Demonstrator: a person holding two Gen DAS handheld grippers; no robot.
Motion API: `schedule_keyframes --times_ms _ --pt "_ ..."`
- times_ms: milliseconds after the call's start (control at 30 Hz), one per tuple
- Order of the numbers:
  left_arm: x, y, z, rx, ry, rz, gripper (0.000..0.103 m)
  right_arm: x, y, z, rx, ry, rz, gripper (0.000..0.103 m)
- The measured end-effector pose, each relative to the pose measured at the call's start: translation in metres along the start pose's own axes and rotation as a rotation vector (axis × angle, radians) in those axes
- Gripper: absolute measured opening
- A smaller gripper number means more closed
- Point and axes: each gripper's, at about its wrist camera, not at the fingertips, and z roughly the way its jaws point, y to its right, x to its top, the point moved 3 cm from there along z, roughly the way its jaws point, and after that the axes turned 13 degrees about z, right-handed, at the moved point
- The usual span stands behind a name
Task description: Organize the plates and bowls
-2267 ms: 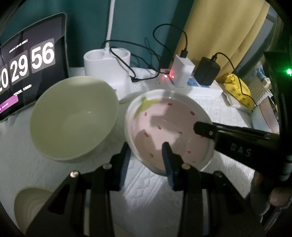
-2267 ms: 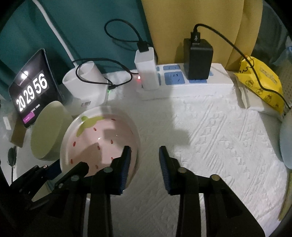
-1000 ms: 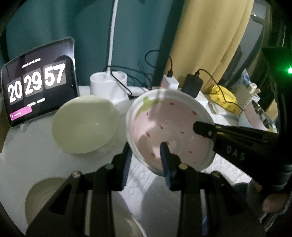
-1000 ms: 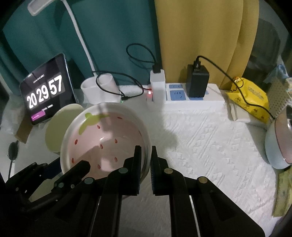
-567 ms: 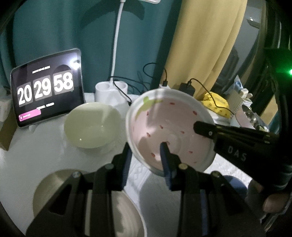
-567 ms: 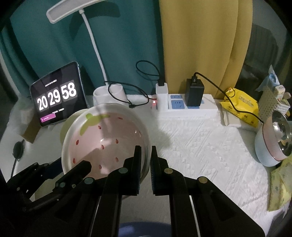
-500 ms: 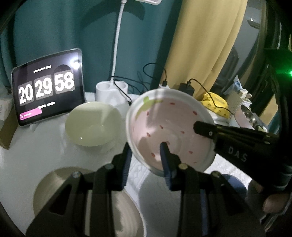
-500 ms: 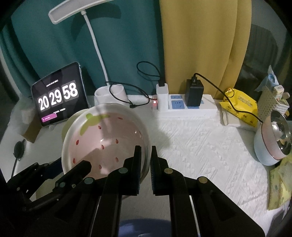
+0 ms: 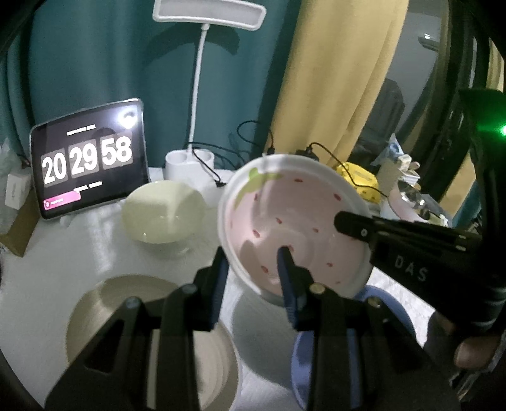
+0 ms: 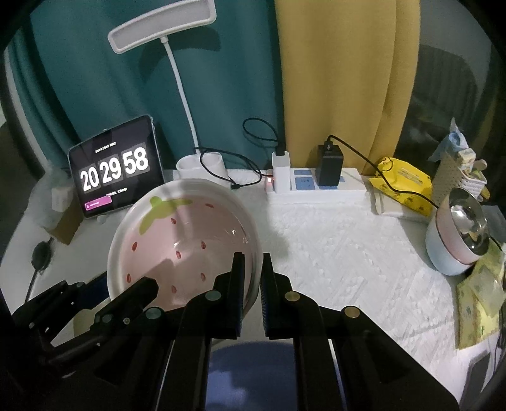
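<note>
A pink strawberry-pattern bowl (image 9: pixel 294 221) (image 10: pixel 183 240) hangs tilted in the air above the white table, held from both sides. My left gripper (image 9: pixel 253 256) is shut on its near left rim, one finger inside and one outside. My right gripper (image 10: pixel 252 262) is shut on the right rim; it shows in the left wrist view as a black arm (image 9: pixel 344 223) coming in from the right. A pale green bowl (image 9: pixel 163 215) stands on the table behind. A beige plate (image 9: pixel 126 316) lies lower left, and a blue plate (image 9: pixel 316 347) (image 10: pixel 253 363) lies under the fingers.
A tablet clock (image 10: pixel 115 167), a white desk lamp (image 10: pixel 161 28) and a power strip (image 10: pixel 316 186) with chargers line the back edge. A yellow packet (image 10: pixel 401 183) and a pink-and-blue pot (image 10: pixel 455 237) sit at the right. A hand (image 9: pixel 474 351) grips the right tool.
Both grippers have risen and drawn back with the bowl still held between them. The table looks smaller, and the beige and blue plates show more fully below.
</note>
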Motion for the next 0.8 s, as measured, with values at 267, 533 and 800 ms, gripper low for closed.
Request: schedule_keyframes --times_ms 267,533,800 --pt "-0.007 0.013 -0.016 -0.014 0.010 0.016 0.032 -0.012 0.005 -0.019 -0.009 0.009 0.013 0.010" --pt "-0.015 0.028 -0.028 -0.031 0.011 0.037 0.032 -0.027 0.016 -0.035 -0.010 0.013 0.035 0.010" --pt "-0.028 0.047 -0.030 -0.047 -0.009 0.065 0.032 -0.045 0.033 -0.047 -0.012 0.010 0.072 0.010"
